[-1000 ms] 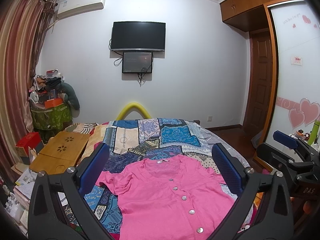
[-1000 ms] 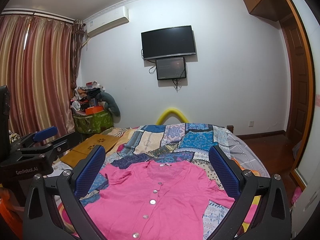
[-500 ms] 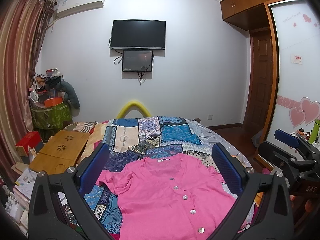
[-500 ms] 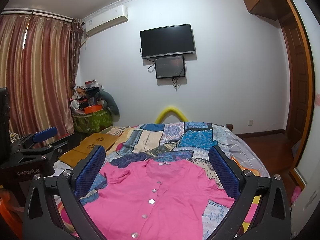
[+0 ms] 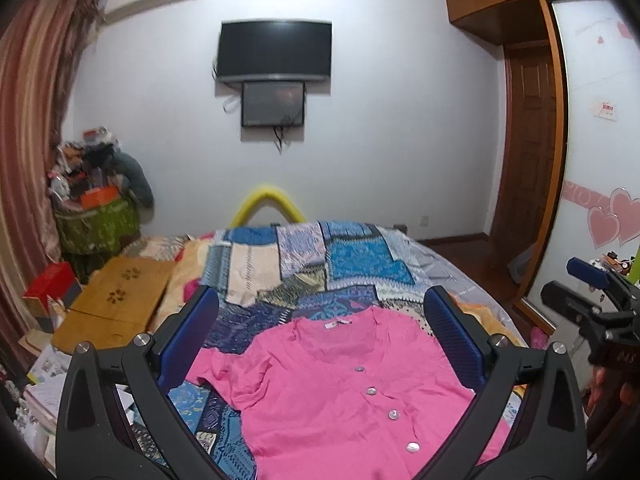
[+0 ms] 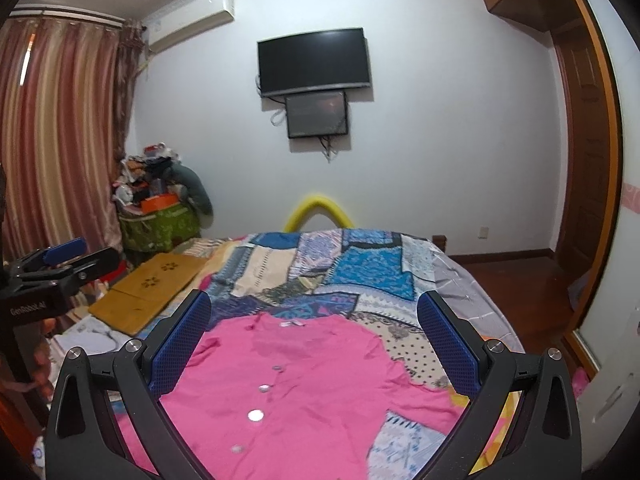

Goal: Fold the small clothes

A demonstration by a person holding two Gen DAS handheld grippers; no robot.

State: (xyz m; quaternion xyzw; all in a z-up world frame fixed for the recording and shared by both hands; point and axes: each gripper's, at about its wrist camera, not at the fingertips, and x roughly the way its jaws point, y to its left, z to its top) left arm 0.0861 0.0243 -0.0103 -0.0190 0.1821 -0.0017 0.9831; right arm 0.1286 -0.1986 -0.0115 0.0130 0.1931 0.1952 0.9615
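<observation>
Both views tipped down, nearer the pink shirt (image 5: 340, 392) – flat on bed (image 6: 360, 256); left gripper (image 5: 322, 344) and right gripper (image 6: 314, 340) fingers spread wide, empty.

A bright pink short-sleeved shirt (image 5: 336, 392) (image 6: 296, 384) with silver buttons lies spread flat, front up, on the patchwork bedspread (image 5: 312, 264) (image 6: 320, 268), collar toward twelve o'clock.

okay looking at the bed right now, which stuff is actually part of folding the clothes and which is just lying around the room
Part of the job:
pink shirt, spread flat, buttons up
patchwork bedspread under it
left gripper and right gripper, jaws open, empty

Just lying about:
wooden lap desk
green hamper piled with clutter
wall TV
</observation>
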